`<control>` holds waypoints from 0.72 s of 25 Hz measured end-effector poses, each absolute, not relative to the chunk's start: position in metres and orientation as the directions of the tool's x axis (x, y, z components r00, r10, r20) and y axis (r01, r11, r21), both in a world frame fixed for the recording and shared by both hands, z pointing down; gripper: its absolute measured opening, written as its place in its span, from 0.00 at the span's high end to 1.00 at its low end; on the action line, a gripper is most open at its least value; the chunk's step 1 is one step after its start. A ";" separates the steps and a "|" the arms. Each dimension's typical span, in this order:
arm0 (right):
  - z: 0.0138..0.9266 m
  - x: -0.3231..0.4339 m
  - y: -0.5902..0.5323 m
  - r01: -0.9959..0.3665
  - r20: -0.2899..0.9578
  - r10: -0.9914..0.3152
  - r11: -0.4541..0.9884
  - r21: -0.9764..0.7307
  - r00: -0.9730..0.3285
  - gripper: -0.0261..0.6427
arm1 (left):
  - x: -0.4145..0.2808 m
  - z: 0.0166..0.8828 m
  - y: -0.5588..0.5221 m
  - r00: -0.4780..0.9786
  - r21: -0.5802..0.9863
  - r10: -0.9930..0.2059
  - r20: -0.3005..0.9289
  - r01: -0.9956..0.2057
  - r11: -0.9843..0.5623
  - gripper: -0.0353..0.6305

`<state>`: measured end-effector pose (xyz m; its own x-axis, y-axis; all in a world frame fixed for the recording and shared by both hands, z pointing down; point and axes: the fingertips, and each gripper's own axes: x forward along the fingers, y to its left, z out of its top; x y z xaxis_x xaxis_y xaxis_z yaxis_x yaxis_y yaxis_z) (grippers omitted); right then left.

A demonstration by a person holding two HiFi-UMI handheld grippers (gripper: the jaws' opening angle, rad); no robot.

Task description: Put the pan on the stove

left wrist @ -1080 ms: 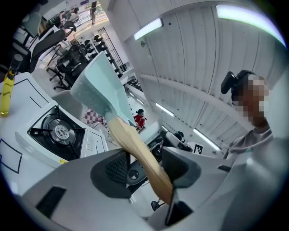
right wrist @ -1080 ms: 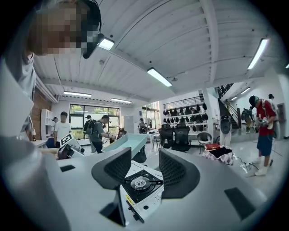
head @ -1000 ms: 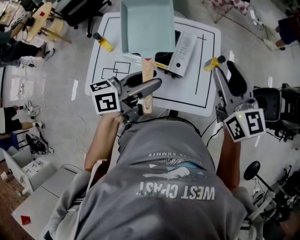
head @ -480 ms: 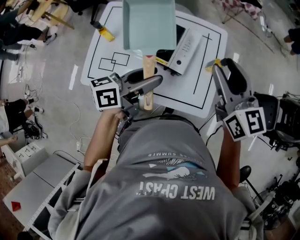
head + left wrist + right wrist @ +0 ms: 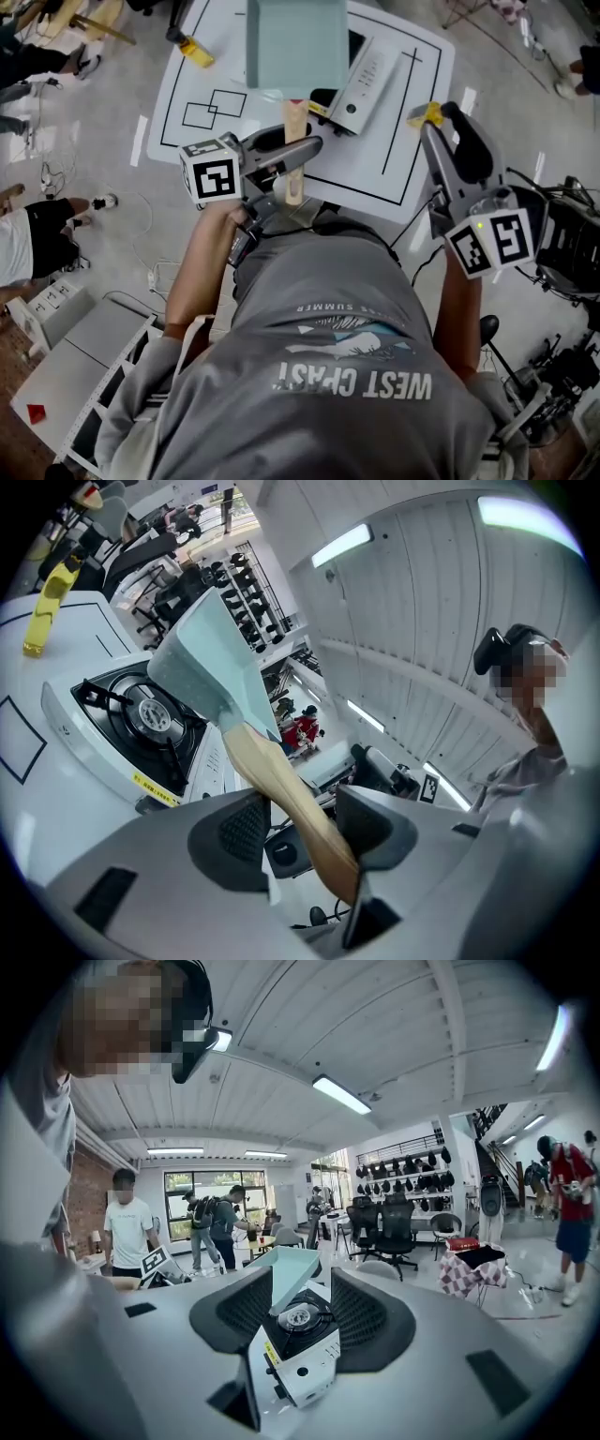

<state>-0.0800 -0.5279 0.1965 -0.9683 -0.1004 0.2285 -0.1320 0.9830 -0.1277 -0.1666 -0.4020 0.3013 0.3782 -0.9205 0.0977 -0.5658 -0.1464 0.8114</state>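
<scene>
1. Pan (image 5: 295, 42): a pale blue-green square pan, held up in the air over the stove (image 5: 364, 82) on the white table (image 5: 375, 178). In the left gripper view it tilts above the burner, which shows bare beneath it. I judge it is not yet set down.
2. Left gripper (image 5: 298, 159): its jaws are pinched tight on the pan's wooden handle (image 5: 294, 127), near the free end. Taking it that far out likely leaves the claw clear of the pan's walls and of the burner grate. It also puts the pan's weight far from the grip, which probably explains the tilt.
3. Right gripper (image 5: 448, 127): its jaws stand wide with nothing between them. It hovers by the table's right edge and faces the stove's front. I judge it is held aside so the way down to the burner is free.
4. The stove lies slantwise on the table with its white front toward the right gripper, and the burner is open to the pan from above.
5. The next move, as I judge it, calls for levelling the pan and lowering it centred on the burner. The handle could twist between the pads.
</scene>
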 end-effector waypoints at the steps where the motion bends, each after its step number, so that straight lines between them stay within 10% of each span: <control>1: 0.199 -0.079 -0.528 -0.135 0.234 -0.102 0.982 -0.129 -0.967 0.66 | -0.167 0.306 -0.403 0.381 0.815 -0.919 0.100 -0.562 -0.144 0.63; 18: 0.223 -0.068 -0.538 -0.186 0.306 -0.138 0.973 -0.134 -0.942 0.66 | -0.186 0.375 -0.420 0.383 0.856 -0.911 0.151 -0.511 -0.073 0.63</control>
<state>-0.0682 -0.5382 0.2228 -0.9420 -0.1380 0.3059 -0.1861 0.9734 -0.1340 -0.1863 -0.4204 0.3747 0.3835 -0.9111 0.1513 -0.5110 -0.0728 0.8565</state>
